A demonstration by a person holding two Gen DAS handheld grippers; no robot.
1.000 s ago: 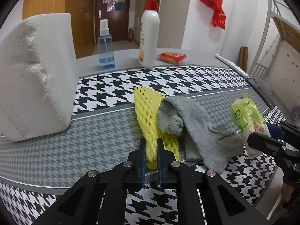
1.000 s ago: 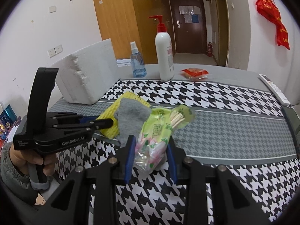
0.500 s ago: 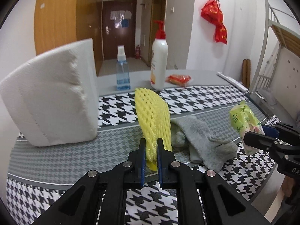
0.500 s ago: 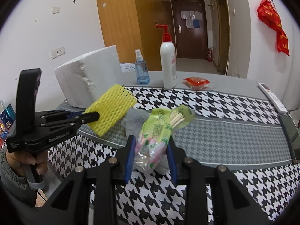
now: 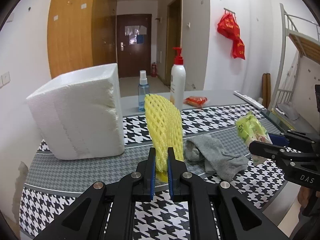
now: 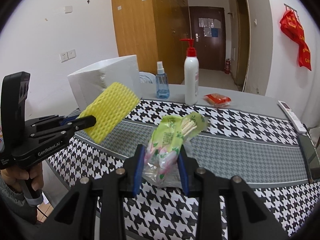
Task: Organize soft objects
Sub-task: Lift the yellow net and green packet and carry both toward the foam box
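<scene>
Above the table [image 5: 80, 172], claws grip yellow net [image 5: 164, 128]; green packet [image 6: 170, 140].

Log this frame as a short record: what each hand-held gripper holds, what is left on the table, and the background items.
left hand-held gripper: shut on the yellow foam net, lifted clear of the table
right hand-held gripper: shut on the green packet, sticks showing at its top
left on cloth: grey sock, crumpled, lying on the houndstooth tablecloth
large item: white foam block, standing on the left
far edge: blue spray bottle, white pump bottle, red snack packet
right edge: remote control
</scene>
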